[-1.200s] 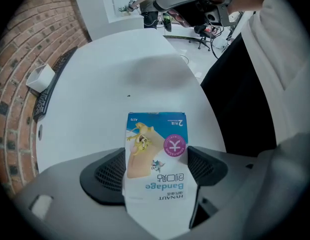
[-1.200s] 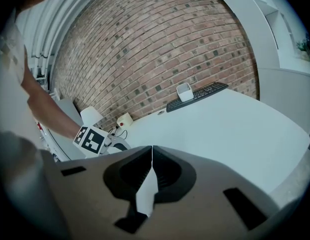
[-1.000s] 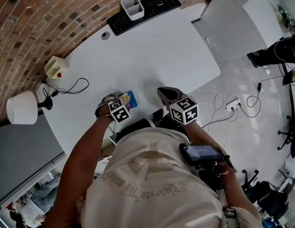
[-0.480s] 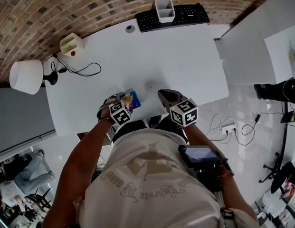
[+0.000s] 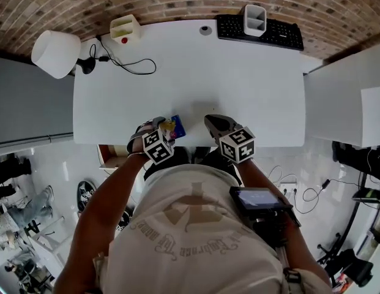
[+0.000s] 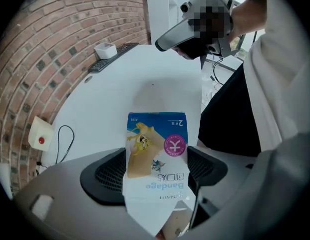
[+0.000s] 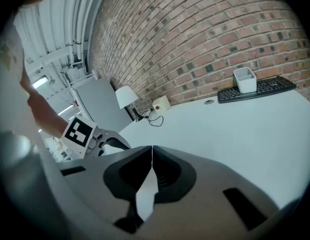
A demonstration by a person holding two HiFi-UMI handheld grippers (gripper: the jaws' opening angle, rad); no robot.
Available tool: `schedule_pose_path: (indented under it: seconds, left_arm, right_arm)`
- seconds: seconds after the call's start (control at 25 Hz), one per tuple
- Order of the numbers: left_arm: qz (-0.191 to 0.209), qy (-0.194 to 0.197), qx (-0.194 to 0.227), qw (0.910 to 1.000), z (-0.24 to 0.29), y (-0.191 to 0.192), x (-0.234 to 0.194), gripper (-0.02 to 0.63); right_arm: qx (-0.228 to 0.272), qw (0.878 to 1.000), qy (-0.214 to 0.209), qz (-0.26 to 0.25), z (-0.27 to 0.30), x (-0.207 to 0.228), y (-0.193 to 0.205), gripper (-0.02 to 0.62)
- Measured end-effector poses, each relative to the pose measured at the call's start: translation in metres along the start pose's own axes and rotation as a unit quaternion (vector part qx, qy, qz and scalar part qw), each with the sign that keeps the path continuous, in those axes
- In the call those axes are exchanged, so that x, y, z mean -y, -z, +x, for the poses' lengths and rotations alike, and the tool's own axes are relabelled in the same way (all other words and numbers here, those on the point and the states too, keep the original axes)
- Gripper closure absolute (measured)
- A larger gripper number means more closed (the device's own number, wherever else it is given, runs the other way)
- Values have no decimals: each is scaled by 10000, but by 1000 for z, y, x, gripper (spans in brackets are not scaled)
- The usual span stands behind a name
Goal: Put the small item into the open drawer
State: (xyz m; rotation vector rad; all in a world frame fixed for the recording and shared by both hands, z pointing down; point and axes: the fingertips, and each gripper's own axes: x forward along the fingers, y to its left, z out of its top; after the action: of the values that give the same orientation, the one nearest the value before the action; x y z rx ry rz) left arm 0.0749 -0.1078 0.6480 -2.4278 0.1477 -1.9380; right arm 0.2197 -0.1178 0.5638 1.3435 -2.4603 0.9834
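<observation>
Our left gripper (image 6: 155, 173) is clamped on the small bandage box (image 6: 155, 139) and holds it just above the near edge of the white desk (image 5: 238, 78). Our right gripper (image 7: 151, 156) has its jaws pressed together with nothing between them, near the left one.

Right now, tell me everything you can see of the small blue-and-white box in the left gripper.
The small blue-and-white cardboard box is flat and rectangular. It has a blue far end, cartoon figures on a tan patch, a round pink mark and the word "Bandage" on its white near end. It looks closed and undamaged. The left gripper clamps its two sides between dark ribbed jaws. The box points away from the person, over the near edge of the white table.
</observation>
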Motion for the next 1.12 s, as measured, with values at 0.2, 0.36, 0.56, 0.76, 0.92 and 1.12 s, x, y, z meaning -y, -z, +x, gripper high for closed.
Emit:
schedule_pose_path:
  seconds: [0.2,0.36,0.56,0.76,0.92,1.12]
  left_arm:
    - [-504,-98,173,9985,-10,14,5,225]
    - [-932,-220,300,9950,-20,22,-2,225]
    - [-1546,-357,594,9855,-27,19,-6,225]
    - [-2047,-448,758,9749,-34,21,-14,225]
    - [-2349,-533,779,9674,-41,26,-14,225]
    - [-2599,-579,798,9606,-41,31,-12,225]
  right_arm:
    - [-97,9998,-140,-106,11,-13,1,589]
    - [-133,9994,-274,-192,22,-20,-5,589]
    - [-191,9990,-339,-232,25,-22,-4,589]
    - [-264,9984,-444,-235,35,-24,-5,589]
    - [-322,9974,-615,-207,45,-25,-5,589]
    - [-445,9962,-715,-232,54,-22,-7,589]
